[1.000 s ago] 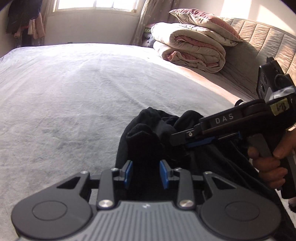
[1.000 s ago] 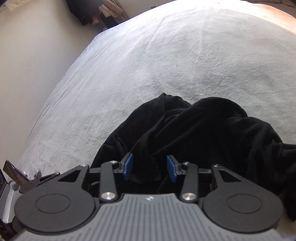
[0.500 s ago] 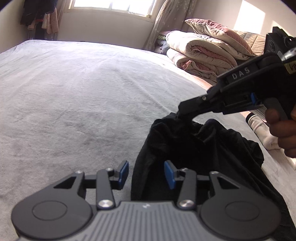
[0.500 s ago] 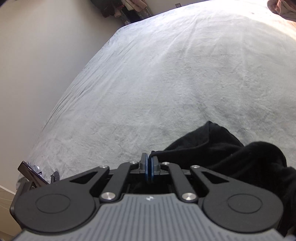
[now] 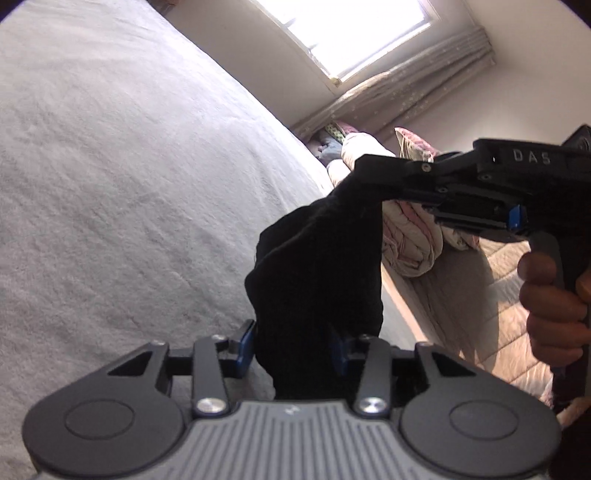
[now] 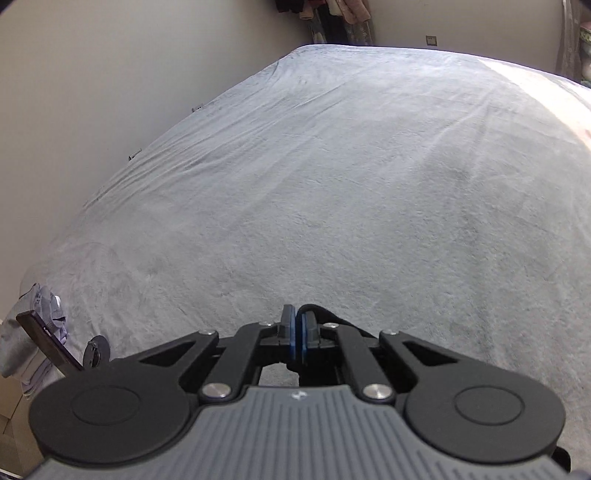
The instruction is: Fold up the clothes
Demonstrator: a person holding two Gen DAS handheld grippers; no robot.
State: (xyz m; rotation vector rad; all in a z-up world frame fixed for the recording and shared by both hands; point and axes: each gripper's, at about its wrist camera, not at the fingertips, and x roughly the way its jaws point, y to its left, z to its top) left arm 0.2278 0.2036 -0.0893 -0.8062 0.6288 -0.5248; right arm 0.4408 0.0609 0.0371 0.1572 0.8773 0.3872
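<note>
Black garment hanging in the air above the grey bed cover, its top edge pinched between the closed jaws of the right gripper. Left gripper with jaws apart, cloth hanging between the blue pads. Folded quilts behind.

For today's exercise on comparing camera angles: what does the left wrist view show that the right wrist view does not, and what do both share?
Only the left wrist view shows the bright window, the folded pink quilts, the person's hand, and the open left gripper around hanging cloth. Only the right wrist view shows the grey folded clothes at the bed's edge. Both show the grey bedspread, the black garment and the shut right gripper pinching it.
</note>
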